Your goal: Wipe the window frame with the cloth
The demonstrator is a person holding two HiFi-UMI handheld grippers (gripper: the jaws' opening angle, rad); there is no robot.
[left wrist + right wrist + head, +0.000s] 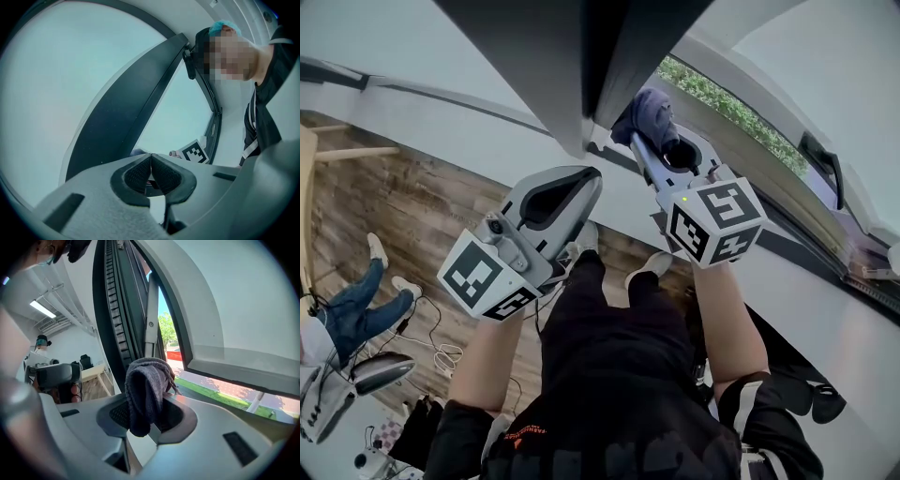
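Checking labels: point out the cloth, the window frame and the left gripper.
cloth (145,394): right gripper view, its bunched middle.
window frame (546,56): head view, the dark bar's face.
left gripper (151,161): left gripper view, where the closed fingertips meet.

Wood-plank floor (412,202), brown, runs left of white wall base. Wearer's two feet in pale shoes (584,237) planted on it, close to wall. Far left: second person's legs in jeans, white sneakers (377,249) on planks. Loose white cable (445,356) coiled on floor between both people, thin dark lead beside it. Pale wooden table (96,372) stands on same floor, further back in room. Near-left corner cluttered, items unclear.
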